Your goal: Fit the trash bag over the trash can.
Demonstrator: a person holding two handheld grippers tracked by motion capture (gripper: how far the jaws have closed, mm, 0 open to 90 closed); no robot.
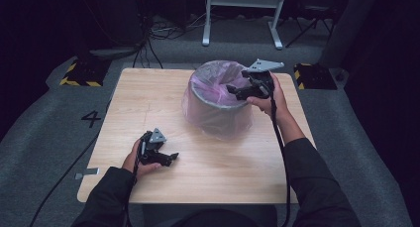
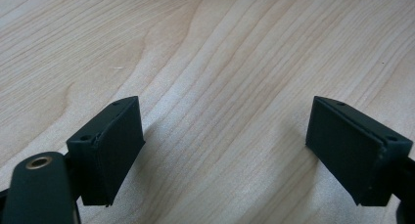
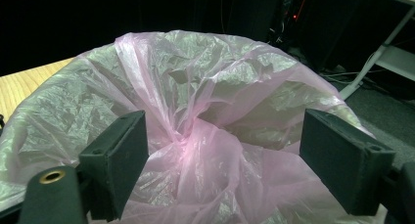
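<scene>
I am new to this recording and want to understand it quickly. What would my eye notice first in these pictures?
First, the bin lined with a crinkled pink plastic bag, standing toward the far right of the wooden table. The right gripper hovers over its rim, jaws open, with the bag's twisted folds in front of them. The left gripper rests open near the table's front left.

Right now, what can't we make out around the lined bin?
- Inside of the round grey bin: in the high view and the right gripper view, the crumpled pink plastic liner hides it.
- Bin's far base: high view, hidden by its own body.
- Right gripper jaw tips: high view, too small and dark against the liner to tell contact.
- Wooden table near edge: sleeves cover part.
</scene>
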